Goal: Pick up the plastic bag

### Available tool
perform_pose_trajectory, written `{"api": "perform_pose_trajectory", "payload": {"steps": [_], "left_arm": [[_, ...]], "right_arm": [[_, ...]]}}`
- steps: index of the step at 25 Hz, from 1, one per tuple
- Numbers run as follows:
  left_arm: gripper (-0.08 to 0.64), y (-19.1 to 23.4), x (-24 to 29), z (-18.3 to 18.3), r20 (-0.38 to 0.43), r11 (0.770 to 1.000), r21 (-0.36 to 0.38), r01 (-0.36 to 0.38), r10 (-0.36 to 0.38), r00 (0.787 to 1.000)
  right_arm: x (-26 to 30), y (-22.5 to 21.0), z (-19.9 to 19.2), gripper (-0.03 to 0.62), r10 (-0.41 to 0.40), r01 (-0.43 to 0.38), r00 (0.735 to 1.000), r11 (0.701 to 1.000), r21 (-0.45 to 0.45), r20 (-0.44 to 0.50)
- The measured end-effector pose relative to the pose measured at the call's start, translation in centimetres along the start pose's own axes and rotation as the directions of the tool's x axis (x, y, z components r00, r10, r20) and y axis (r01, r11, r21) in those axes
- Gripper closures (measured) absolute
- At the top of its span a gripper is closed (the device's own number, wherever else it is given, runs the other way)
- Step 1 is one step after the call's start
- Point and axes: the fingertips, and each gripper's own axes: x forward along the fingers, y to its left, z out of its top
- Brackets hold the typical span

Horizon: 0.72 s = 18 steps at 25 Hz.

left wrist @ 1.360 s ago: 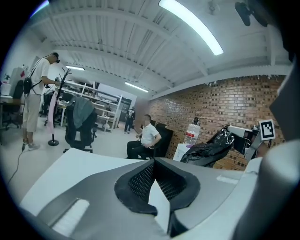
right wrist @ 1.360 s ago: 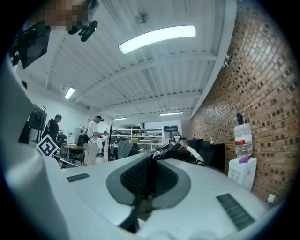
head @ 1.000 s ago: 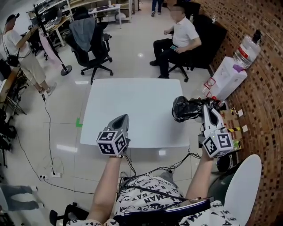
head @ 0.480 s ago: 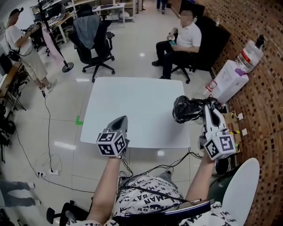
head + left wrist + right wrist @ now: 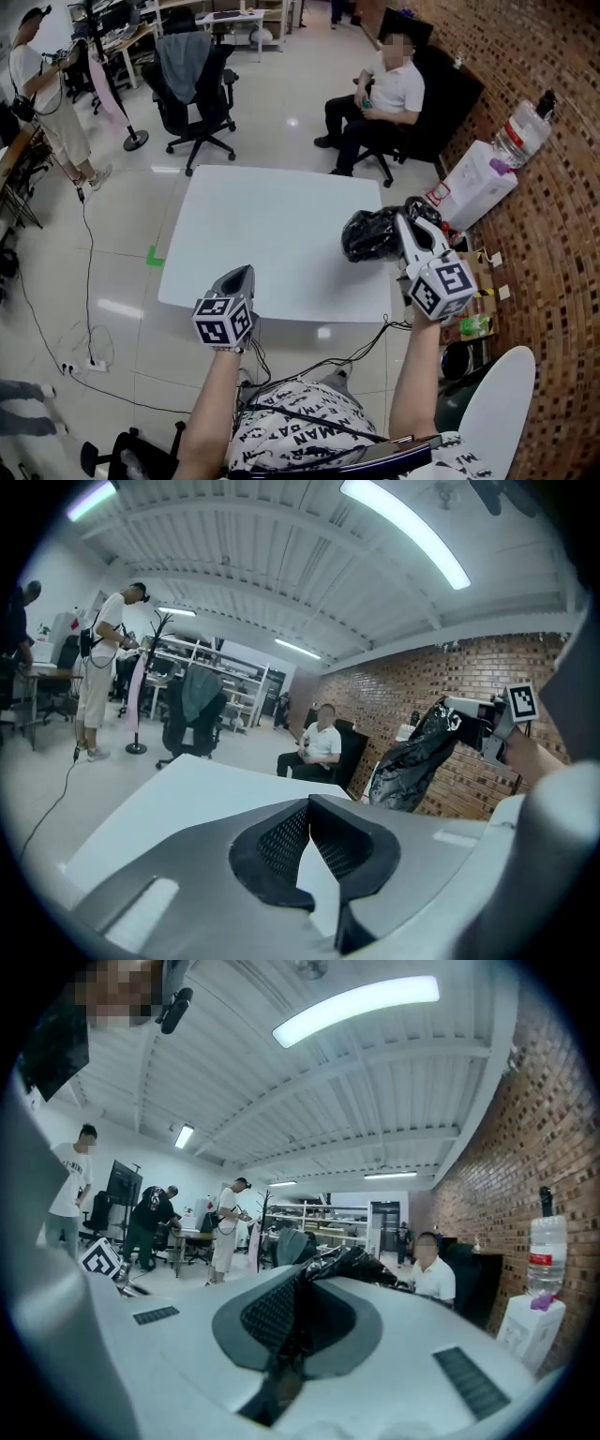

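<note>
Plastic bag (image 5: 370,234), black and crumpled, shows right of centre in the head view, over the right edge of the white table (image 5: 272,225). We see its bulk spread leftward from the tips of the right gripper (image 5: 405,218), which pinch its gathered top. The left gripper (image 5: 241,277) sits at lower centre over the table's near edge, well apart from the bag. In the left gripper view, our left gripper (image 5: 309,803) has its jaws pressed together at the tips with nothing between them. At the right of that frame the bag (image 5: 412,757) hangs clear above the table (image 5: 169,799), its long axis slanting from the right gripper (image 5: 461,712) at upper right down to lower left. In the right gripper view, the right gripper (image 5: 298,1283) is closed on black film, and the bag (image 5: 352,1265) bunches just beyond the tips.
</note>
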Motion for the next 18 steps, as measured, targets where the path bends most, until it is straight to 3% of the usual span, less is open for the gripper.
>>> {"api": "perform_pose_trajectory", "payload": {"steps": [3,5,6,9,13,18], "left_arm": [[0.558,2.2,-2.0,-2.7,-0.040,0.999,-0.047,-0.018,0.016,0.999],[0.558,3.8,-3.9,-4.6,-0.069,0.996,-0.080,-0.031,0.026,0.997],[0.558,4.7,-4.8,-5.4,-0.081,0.994,-0.097,-0.040,0.033,0.996],[0.558,7.5,-8.0,-7.8,-0.108,0.985,-0.149,-0.082,0.066,0.992],[0.558,11.6,-12.8,-9.8,-0.128,0.970,-0.196,-0.146,0.122,0.984],[0.558,15.7,-16.0,-10.4,-0.138,0.961,-0.203,-0.190,0.164,0.977]], "right_arm": [[4.8,3.1,0.9,0.580,0.135,-0.135,0.991,0.991,0.014,-0.017],[8.0,7.1,1.8,0.580,0.305,-0.303,0.952,0.950,0.073,-0.026],[9.4,9.5,2.5,0.580,0.403,-0.399,0.915,0.910,0.115,-0.015],[13.0,17.1,4.9,0.580,0.637,-0.635,0.768,0.743,0.212,0.069],[15.8,26.5,7.1,0.580,0.793,-0.799,0.589,0.543,0.258,0.156],[17.0,33.7,8.0,0.580,0.873,-0.889,0.440,0.390,0.239,0.211]]}}
